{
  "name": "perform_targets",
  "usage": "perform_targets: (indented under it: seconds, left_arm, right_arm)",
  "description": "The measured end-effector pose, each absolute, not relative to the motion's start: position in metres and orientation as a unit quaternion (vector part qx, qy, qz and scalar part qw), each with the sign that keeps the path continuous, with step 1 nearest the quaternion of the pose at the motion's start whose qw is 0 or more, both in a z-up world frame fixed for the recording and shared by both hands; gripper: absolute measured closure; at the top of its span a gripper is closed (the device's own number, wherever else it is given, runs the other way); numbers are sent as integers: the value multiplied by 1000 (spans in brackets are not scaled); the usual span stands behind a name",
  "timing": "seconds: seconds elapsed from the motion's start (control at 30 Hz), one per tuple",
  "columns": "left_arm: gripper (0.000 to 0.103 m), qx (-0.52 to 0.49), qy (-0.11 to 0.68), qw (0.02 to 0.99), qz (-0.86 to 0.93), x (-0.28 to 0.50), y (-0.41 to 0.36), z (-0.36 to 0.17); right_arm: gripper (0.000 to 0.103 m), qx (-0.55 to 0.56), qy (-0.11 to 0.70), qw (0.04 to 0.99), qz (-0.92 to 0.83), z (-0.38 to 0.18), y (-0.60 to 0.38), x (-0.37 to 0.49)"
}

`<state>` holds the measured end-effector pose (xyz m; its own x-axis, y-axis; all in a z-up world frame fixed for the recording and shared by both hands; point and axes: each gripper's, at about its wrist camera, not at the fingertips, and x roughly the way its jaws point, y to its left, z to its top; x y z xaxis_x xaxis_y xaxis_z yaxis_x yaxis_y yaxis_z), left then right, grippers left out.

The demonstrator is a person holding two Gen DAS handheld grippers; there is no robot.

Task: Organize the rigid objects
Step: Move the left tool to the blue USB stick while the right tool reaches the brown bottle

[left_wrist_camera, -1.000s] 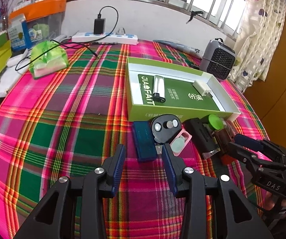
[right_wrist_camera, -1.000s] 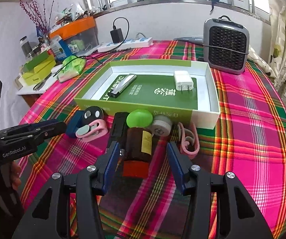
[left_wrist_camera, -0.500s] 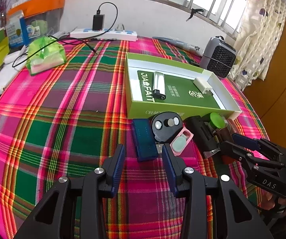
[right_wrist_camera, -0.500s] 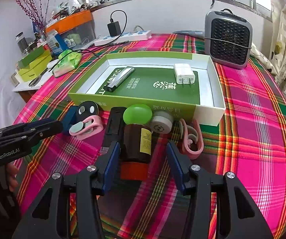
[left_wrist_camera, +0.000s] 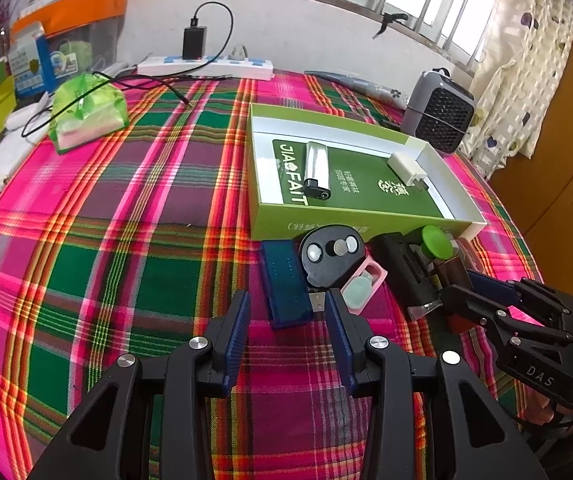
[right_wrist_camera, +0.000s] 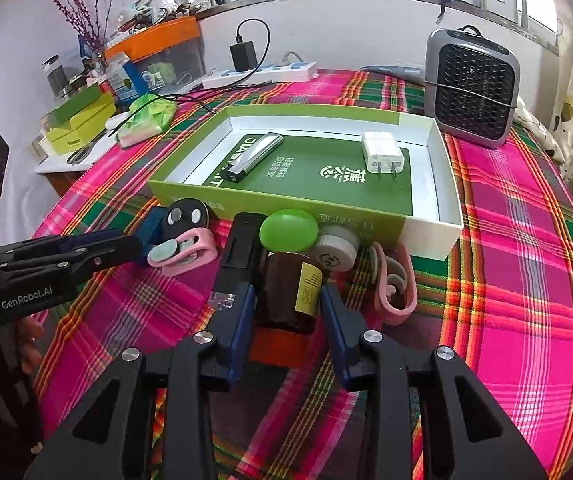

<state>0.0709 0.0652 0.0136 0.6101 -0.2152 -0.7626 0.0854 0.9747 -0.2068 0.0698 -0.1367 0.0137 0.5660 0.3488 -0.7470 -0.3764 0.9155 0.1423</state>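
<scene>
Fingers of our right gripper (right_wrist_camera: 286,312) have just been closing around the brown bottle (right_wrist_camera: 291,294), which lies on its side on the plaid tablecloth (right_wrist_camera: 526,264); both blue pads now sit against its flanks, so we are grasping it. The bottle's orange cap (right_wrist_camera: 276,350) points back toward us, and it lies just in front of the near wall of the green box (right_wrist_camera: 286,210), close to that wall's right half. A green lid (right_wrist_camera: 288,230) and a white round cap (right_wrist_camera: 336,250) rest between bottle and box, a black device (right_wrist_camera: 238,256) lies along the bottle's left side, and a pink clip (right_wrist_camera: 396,284) lies to its right. Inside the box we see a silver lighter (right_wrist_camera: 252,158) and a white charger (right_wrist_camera: 382,152).

Our left gripper (left_wrist_camera: 286,312) stands spread and holds nothing. A blue USB stick (left_wrist_camera: 284,284) lies between its tips, untouched, with a black round gadget (left_wrist_camera: 332,256) beside it.
</scene>
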Motion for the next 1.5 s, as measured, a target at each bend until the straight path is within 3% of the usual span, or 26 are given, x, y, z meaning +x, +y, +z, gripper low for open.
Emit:
perform_targets:
  seconds: [1.5]
  left_arm:
    - [65,-14,455,890,-19,96,62,5]
  right_arm:
    - [68,-20,403,895,191,22,-145,63]
